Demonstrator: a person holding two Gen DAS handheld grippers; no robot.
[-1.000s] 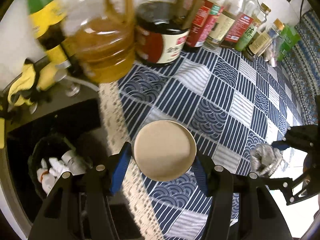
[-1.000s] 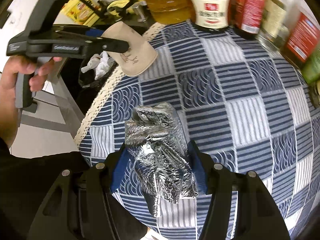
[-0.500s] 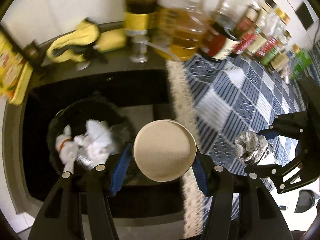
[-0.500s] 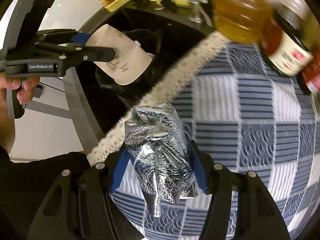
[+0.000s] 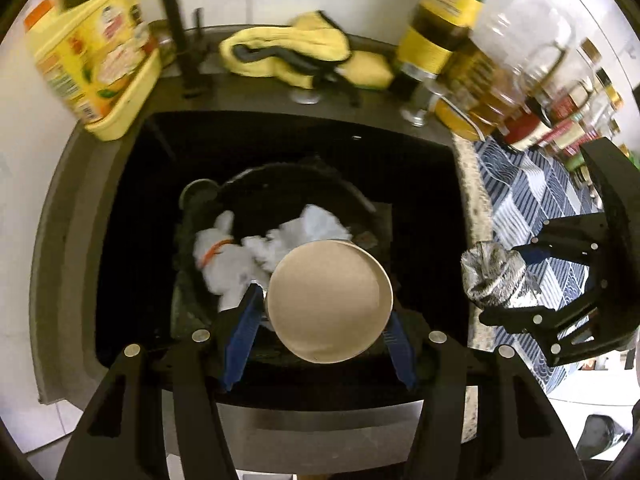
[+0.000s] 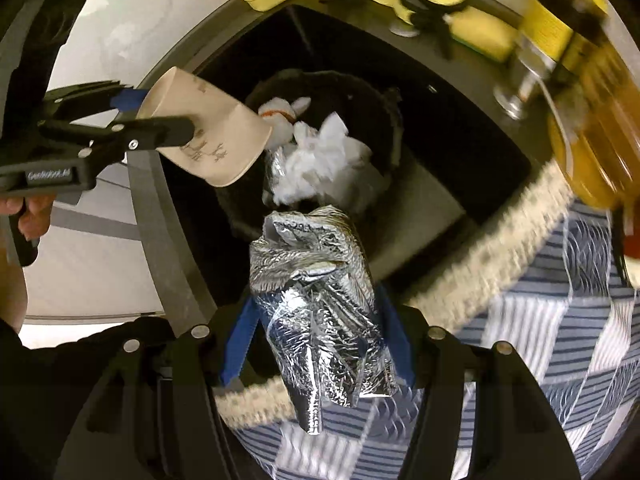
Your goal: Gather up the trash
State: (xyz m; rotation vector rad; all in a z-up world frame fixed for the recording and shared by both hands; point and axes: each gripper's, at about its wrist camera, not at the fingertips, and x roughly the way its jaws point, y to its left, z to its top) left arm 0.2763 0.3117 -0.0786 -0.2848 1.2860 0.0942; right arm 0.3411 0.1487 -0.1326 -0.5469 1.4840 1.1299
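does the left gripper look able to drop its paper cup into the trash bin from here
Probably yes. The left gripper holds the paper cup over the open trash bin, with only crumpled tissue below it.

A yellow tub with a printed label sat at the upper left of the left wrist view. Yellow cloth lay bunched along the top centre. Blurred oil bottles crowded the upper right, and a blue-and-white patterned tablecloth with a lace edge ran down the right.
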